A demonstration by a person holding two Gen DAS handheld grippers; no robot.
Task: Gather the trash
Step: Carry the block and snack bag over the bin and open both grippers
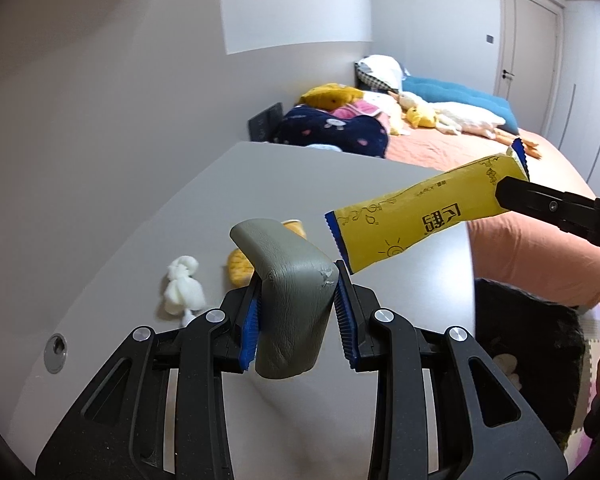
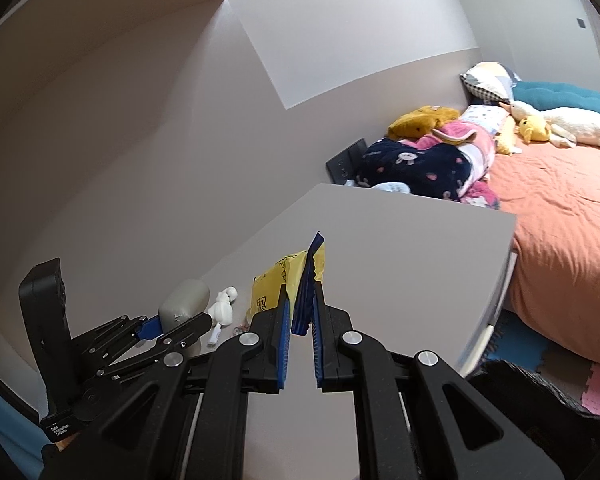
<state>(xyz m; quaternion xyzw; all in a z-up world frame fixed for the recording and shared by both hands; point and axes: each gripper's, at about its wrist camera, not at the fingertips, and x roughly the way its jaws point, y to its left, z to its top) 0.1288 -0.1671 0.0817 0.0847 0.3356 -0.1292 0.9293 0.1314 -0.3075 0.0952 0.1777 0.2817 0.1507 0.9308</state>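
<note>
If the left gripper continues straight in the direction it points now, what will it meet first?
Probably the grey table: the left gripper, shut on a grey pad, points down toward the yellow wrapper scraps. Depth is unclear.

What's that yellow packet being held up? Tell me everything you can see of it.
The yellow packet is a long, flat, glossy wrapper with jagged blue ends, dark printed characters and a small sun drawing. It looks empty or nearly so. It hangs in the air above the grey table, slanting, pinched near one end by the right gripper; nothing else touches it.
</note>
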